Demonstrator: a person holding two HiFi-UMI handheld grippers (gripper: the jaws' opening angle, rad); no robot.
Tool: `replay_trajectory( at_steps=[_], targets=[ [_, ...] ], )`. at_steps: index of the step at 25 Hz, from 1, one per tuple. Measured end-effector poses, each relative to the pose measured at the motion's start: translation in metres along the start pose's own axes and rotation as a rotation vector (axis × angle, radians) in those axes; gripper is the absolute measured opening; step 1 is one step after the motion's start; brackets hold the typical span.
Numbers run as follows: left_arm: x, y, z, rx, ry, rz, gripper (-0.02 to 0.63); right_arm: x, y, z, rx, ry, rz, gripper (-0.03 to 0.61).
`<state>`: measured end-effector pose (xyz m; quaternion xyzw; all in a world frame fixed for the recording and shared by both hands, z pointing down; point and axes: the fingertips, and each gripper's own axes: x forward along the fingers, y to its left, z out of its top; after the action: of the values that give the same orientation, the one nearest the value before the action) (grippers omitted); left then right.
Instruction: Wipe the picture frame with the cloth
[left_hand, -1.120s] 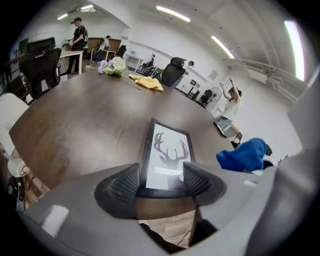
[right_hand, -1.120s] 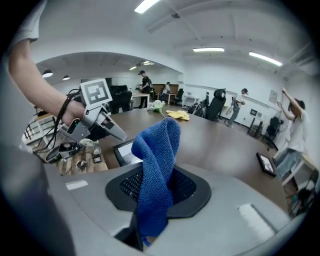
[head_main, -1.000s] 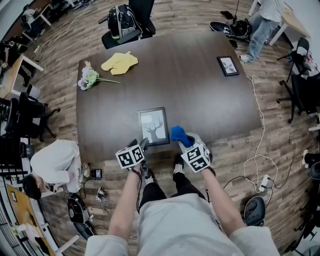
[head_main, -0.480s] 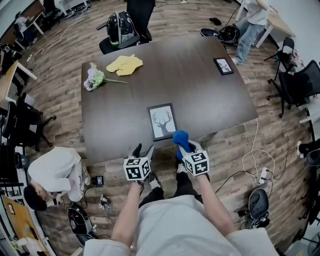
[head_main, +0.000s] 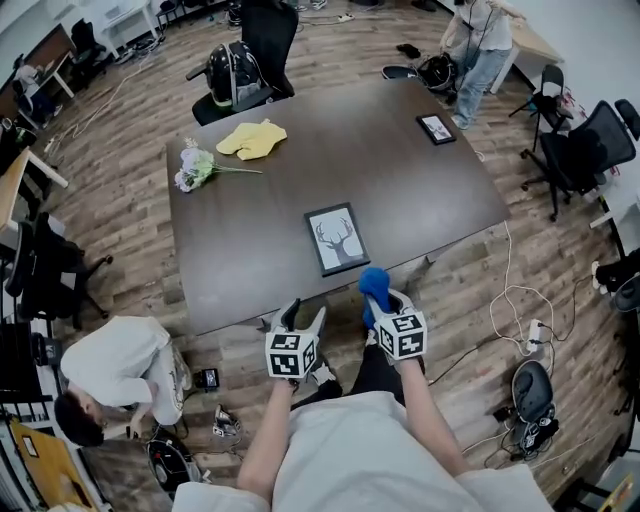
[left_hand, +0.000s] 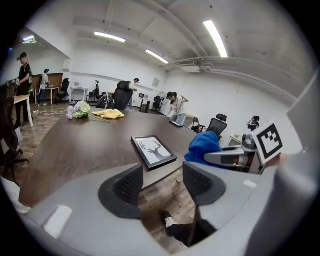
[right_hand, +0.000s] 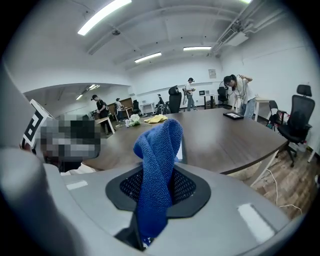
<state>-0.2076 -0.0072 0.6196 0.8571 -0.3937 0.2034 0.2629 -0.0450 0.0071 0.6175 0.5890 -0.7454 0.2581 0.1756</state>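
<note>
The picture frame (head_main: 337, 238), a flat dark-edged rectangle holding a deer print on white, lies near the 6 o'clock edge of the dark wood-grain counter (head_main: 420, 190). The right gripper (head_main: 379, 299) has its fingers pinched on the nubby blue cloth (head_main: 373, 282), which stands up in a soft fold. The left gripper (left_hand: 161, 182) has its fingers (left_hand: 129, 186) spread, with nothing between them. Both grippers hover off the counter, at 6 o'clock from the frame. A crumpled yellow rag (head_main: 252, 138) lies toward the counter's 11 o'clock corner.

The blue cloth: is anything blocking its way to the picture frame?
Nothing visible. The right gripper holds the blue cloth off the table edge, and only bare table lies between it and the picture frame.
</note>
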Motion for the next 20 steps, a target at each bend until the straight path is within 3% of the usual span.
replay_trajectory(
  at_steps=[11, 15, 20],
  targets=[
    [-0.019, 0.002, 0.007, 0.007, -0.07, -0.028, 0.293, -0.024, 0.009, -0.021, 0.017, -0.014, -0.043, 0.089],
    [-0.017, -0.002, 0.013, 0.025, -0.077, -0.042, 0.261, -0.027, 0.007, -0.012, 0.014, -0.037, -0.054, 0.089],
    [-0.017, 0.002, 0.014, 0.037, -0.081, -0.024, 0.159, -0.025, 0.012, -0.009, 0.007, -0.045, -0.049, 0.089]
  ],
)
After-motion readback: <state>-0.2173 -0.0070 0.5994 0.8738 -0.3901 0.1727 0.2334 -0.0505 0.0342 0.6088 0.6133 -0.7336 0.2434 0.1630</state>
